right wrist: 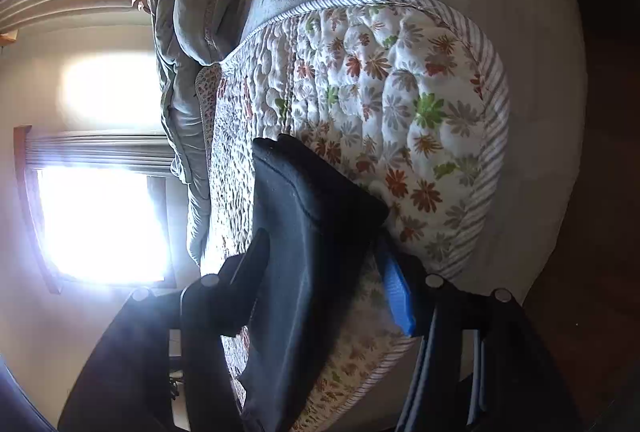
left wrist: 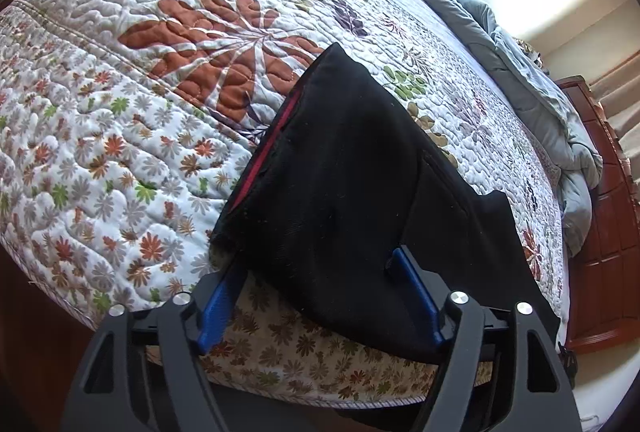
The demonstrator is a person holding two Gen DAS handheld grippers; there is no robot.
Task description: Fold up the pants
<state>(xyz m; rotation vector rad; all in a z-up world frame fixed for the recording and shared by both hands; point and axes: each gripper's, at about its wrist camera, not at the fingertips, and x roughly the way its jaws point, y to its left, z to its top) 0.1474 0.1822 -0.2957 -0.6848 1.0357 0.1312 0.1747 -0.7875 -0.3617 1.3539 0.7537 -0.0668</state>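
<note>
Landmark: one bed covered by a white quilted bedspread (left wrist: 168, 79) printed with small orange, green and grey flowers and one large rust-coloured leaf motif; puffy stitched texture, striped binding along its edge.

Item 1. One pair of black soft-knit pants (left wrist: 352, 199), folded into a flat, roughly triangular bundle, with a thin red stripe showing along its left edge. It lies on the bedspread at the near edge of the bed, its lower part draping over that edge. In the right wrist view the same pants (right wrist: 304, 232) hang over the bed's side.

Item 2. One left hand-held gripper (left wrist: 320, 296), black frame, two blue ribbed pads. Jaws spread wide; the pants lie between the pads, the left pad at the bundle's lower left corner, the right pad against the cloth's surface, with no pinch visible.

Item 3. One right hand-held gripper (right wrist: 320, 276), same make. Jaws apart, the pants between them; one blue pad shows just right of the cloth, the other finger dark on its left. No squeeze on the cloth can be seen.

Item 4. One crumpled grey-blue comforter (left wrist: 532, 71), heaped along the far side of the bed.

Item 5. One reddish-brown panelled wooden piece of furniture (left wrist: 608, 232), beside the bed beyond the comforter.

Item 6. One bright window (right wrist: 100, 224), wood-framed, beyond the bed.
</note>
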